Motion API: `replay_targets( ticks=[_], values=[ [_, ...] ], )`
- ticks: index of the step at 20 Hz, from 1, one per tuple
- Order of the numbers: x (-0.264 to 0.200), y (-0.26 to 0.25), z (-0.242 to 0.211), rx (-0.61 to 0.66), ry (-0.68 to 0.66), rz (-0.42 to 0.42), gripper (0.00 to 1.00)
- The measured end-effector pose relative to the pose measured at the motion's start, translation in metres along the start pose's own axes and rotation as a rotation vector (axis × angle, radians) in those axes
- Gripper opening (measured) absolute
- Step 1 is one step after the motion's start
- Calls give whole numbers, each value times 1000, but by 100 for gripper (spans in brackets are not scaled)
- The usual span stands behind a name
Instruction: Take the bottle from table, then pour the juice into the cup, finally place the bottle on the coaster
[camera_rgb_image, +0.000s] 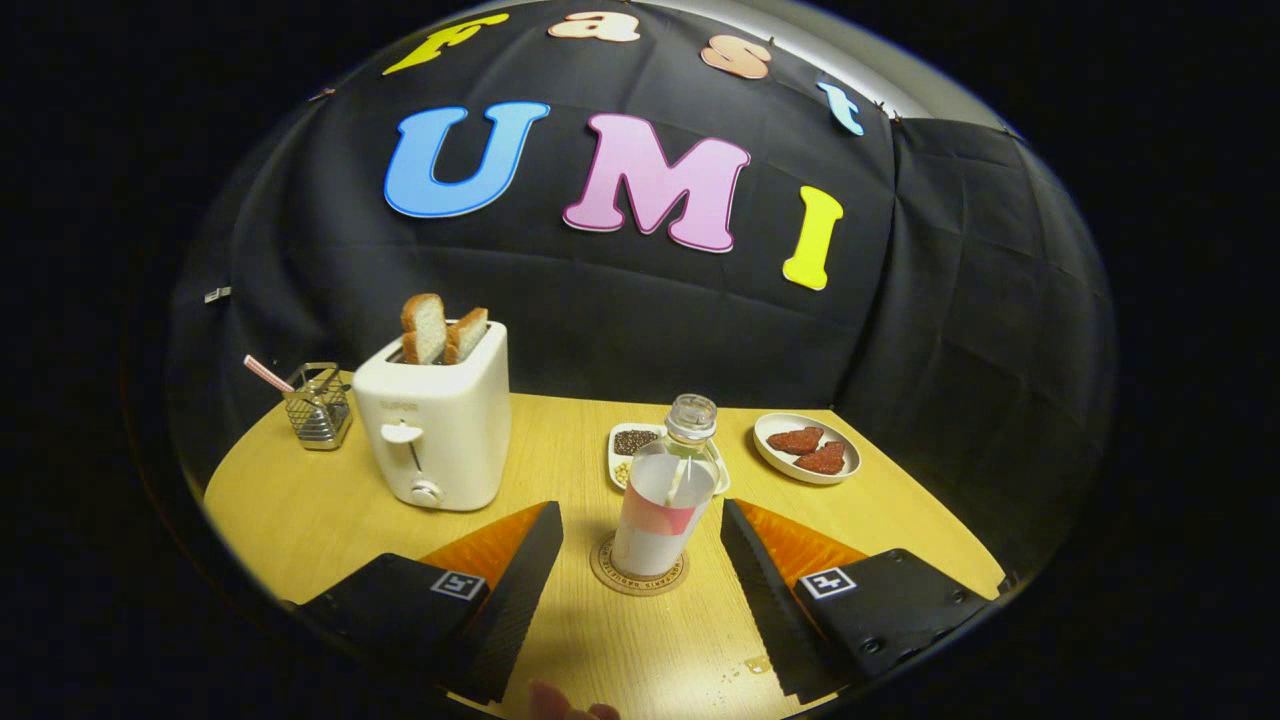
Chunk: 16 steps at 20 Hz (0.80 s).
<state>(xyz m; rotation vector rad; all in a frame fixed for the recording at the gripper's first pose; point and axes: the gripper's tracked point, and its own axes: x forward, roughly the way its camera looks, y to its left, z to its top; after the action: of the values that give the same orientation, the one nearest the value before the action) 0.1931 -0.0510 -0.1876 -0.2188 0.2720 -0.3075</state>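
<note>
My gripper (640, 560) has its 2 fingers spread apart; the clear plastic bottle (668, 495) stands upright on the round cork coaster (638, 570), between them, untouched.

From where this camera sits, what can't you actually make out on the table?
- The dish of seeds behind the bottle: the bottle covers its far side.
- The coaster: the bottle standing on it hides its middle; its rim lettering is too small.
- The wire basket beside the toaster: its contents are too small to identify.
- The claw is open, fingers either side of the bottle; touch can't be judged.
</note>
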Motion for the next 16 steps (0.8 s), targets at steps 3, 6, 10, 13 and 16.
replay_targets(
  ticks=[3, 6, 10, 13, 16],
  values=[
    [-36, 10, 25, -29, -39, 24, 97],
    [-75, 30, 58, -38, -96, 71, 97],
    [-127, 64, 93, -7, -177, 158, 97],
    [-167, 81, 109, -30, -206, 204, 97],
    [-196, 78, 112, -49, -233, 228, 97]
  ],
)
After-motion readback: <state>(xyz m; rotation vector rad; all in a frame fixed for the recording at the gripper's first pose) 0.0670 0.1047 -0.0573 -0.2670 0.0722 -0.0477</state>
